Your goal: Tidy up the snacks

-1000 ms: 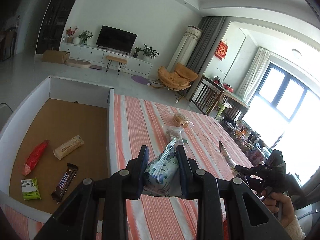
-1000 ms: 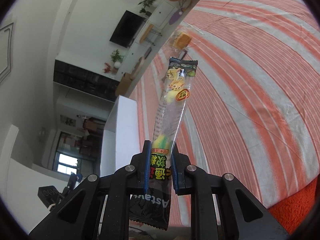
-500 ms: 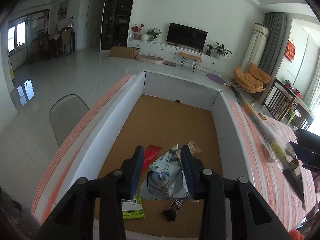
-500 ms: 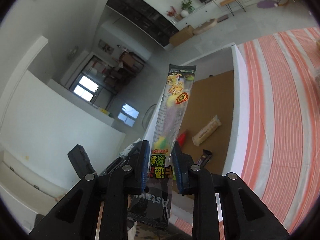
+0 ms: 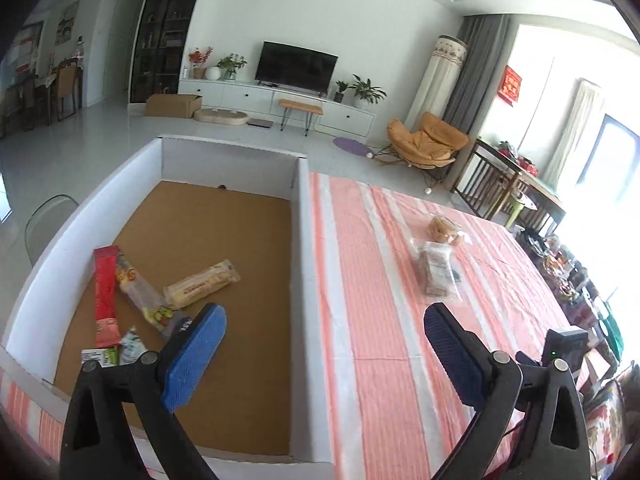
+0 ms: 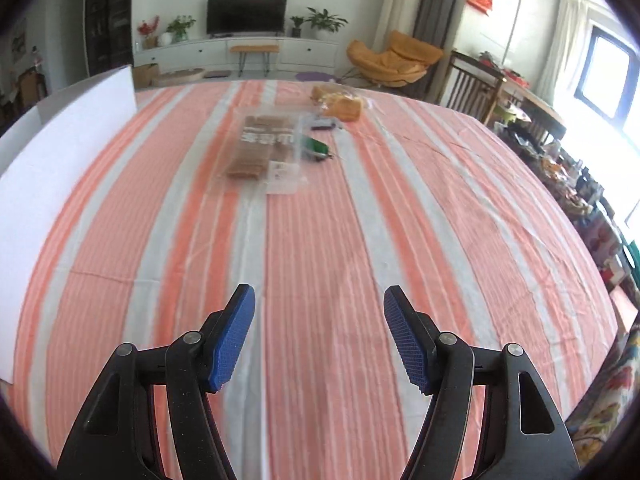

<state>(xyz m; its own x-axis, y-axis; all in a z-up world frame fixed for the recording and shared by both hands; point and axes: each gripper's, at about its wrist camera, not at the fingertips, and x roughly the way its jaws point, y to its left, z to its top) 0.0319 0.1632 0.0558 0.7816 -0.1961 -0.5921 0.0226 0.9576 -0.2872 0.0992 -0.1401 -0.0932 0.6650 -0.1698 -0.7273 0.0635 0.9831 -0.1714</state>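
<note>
both tongs, left tongs (image 5: 324,330) and right tongs (image 6: 319,334), had dropped their packets in the box (image 5: 300,240), stood wide; next grab: biscuit pack (image 6: 266,148) on worktop (image 6: 340,240).

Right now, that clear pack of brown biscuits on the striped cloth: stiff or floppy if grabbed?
The biscuit pack probably stays fairly stiff where the brown stack fills it, but its clear end lies flat and empty, so that part likely flops. The glossy film may slip in the right tool. The biscuits could crack if squeezed hard.

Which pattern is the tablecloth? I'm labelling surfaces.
The tablecloth has salmon-orange and white stripes, clearest in the right wrist view.
</note>
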